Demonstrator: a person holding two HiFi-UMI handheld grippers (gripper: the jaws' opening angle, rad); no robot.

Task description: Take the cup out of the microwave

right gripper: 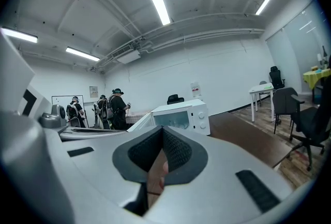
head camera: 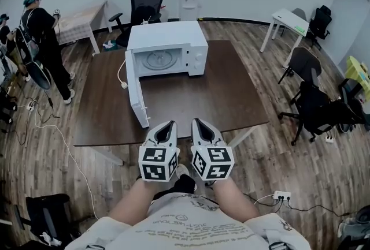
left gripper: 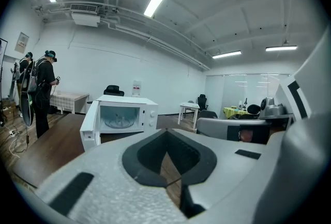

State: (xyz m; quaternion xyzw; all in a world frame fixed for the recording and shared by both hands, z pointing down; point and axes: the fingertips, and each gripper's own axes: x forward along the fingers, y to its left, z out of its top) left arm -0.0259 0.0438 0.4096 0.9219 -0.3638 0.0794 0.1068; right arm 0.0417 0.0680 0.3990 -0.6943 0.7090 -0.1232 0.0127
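Sitting on one table (head camera: 196,101): one microwave (head camera: 167,47); left tongs (head camera: 171,123), right tongs (head camera: 196,120) closed.

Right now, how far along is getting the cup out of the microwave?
Done: the door of the microwave stands open. In hand: nothing. The left gripper and right gripper are shut and empty at the table's near edge, short of the microwave. Left: reach in, grip the cup, bring it out. Inside, only the turntable is clear; no cup discernible.
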